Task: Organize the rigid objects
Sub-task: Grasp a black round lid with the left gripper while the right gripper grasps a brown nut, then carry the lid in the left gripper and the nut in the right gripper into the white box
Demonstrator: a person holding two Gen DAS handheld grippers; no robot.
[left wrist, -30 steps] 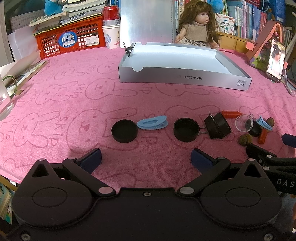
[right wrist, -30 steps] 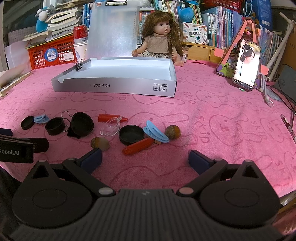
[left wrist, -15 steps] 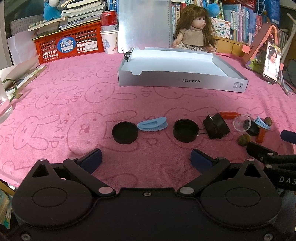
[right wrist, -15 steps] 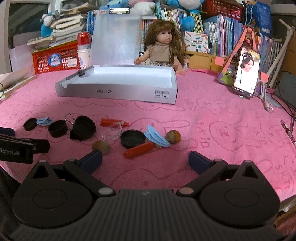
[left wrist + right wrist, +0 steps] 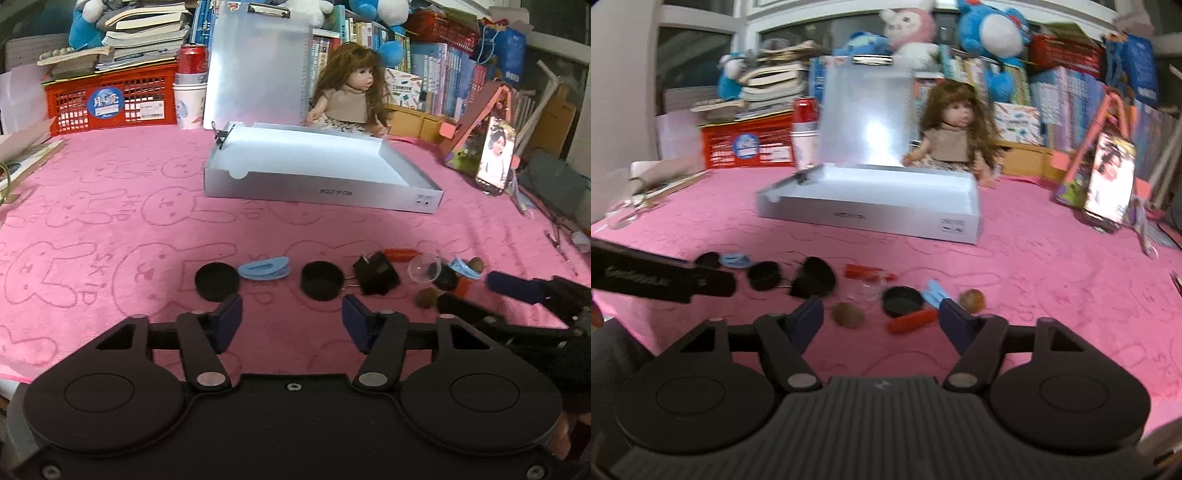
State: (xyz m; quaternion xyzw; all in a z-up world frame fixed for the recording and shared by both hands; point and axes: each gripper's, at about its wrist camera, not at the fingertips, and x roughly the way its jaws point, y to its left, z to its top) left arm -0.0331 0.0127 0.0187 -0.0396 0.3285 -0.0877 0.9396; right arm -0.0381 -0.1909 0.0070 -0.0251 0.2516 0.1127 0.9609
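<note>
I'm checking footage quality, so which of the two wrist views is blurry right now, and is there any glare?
Left wrist view: sharp, print on the grey tray readable in outline. Right wrist view: motion-blurred throughout, the doll soft, and a bright glare patch on the upright clipboard.

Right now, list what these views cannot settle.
- Printed label on the silver box: too small in the left wrist view, blurred in the right.
- Black cap behind the clear dome: mostly covered, left view.
- Phone screen: motion-blurred, right view.
- Right tool: cut off by the left view's edge.
</note>
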